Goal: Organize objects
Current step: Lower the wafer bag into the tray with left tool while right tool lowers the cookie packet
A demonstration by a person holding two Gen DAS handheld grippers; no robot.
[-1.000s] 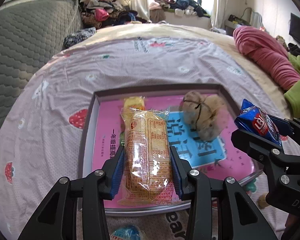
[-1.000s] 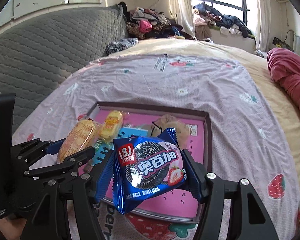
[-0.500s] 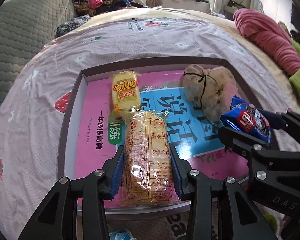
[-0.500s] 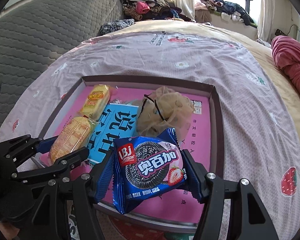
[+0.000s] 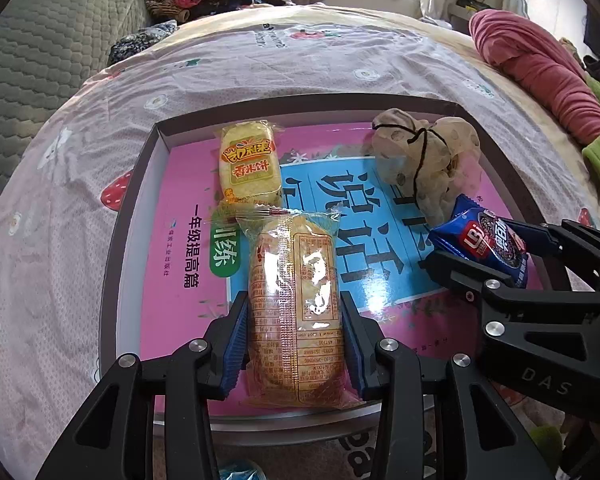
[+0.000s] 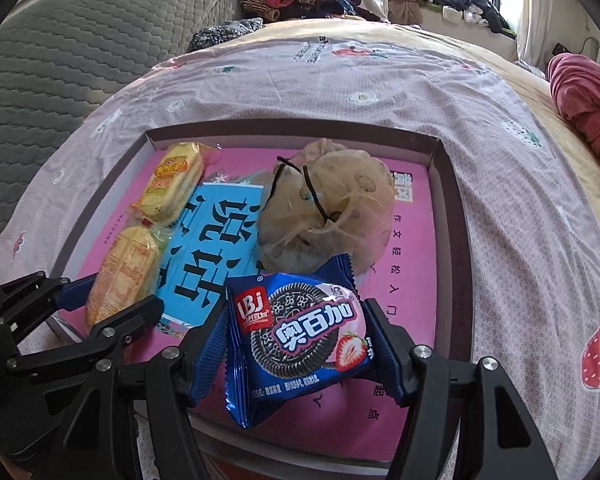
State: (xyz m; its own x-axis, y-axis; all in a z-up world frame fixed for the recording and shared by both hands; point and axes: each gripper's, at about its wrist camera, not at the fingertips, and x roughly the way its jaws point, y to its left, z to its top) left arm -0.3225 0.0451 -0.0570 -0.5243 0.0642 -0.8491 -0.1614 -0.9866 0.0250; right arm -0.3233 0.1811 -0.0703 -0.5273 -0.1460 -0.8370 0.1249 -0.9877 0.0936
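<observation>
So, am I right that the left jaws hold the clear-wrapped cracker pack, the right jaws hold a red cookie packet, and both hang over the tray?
Not quite: the cookie packet in the right gripper is blue, as the right wrist view shows. The rest holds: the left gripper grips the clear-wrapped cracker pack, and both hang over the tray.

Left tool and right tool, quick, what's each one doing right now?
Left tool: closed on the long yellow cracker pack.
Right tool: closed on the blue cookie packet.
</observation>
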